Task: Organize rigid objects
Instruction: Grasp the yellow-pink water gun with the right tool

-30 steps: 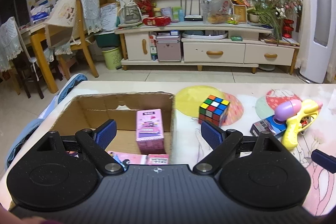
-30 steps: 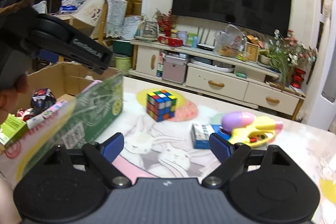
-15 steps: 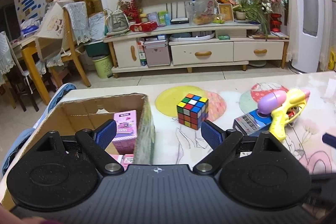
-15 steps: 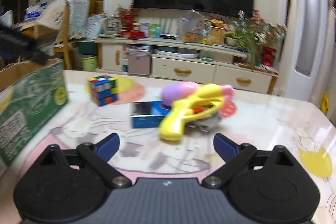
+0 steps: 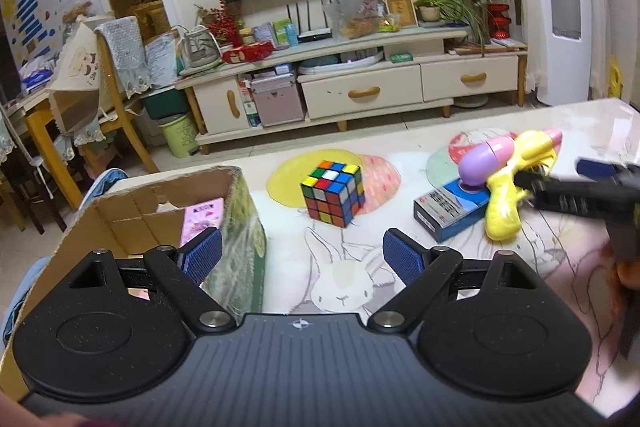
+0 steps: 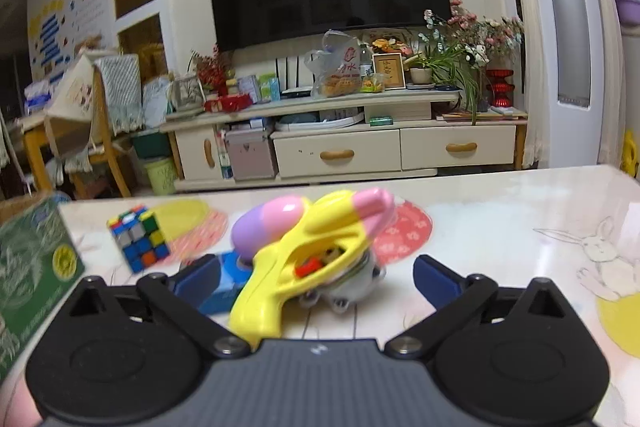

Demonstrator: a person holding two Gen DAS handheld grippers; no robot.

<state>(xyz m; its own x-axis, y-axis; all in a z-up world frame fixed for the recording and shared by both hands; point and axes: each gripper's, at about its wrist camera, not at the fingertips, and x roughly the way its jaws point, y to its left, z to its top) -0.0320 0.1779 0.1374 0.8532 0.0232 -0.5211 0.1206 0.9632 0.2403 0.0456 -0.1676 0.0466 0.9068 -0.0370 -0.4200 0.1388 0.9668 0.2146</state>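
- The yellow plastic toy water pistol with a pink-and-purple tank [image 6: 304, 247] is found on the table [image 6: 500, 211], partly propped on a flat blue rectangular box [image 5: 448, 211].
- The right gripper [image 6: 316, 277] is positioned directly in front of the pistol; its jaws are spread wide and nothing is grasped.
- The pistol's long axis is set diagonally: grip toward the lower left, barrel toward the upper right, so the body lies between the jaws.
- The left gripper [image 5: 302, 255] is held released beside the brown cardboard box [image 5: 132, 203], farther from the pistol.
- The multicoloured puzzle cube [image 5: 333, 193] stands apart, to the left of the pistol.
- The right hand is judged nearer; closing across the pistol's body is indicated.
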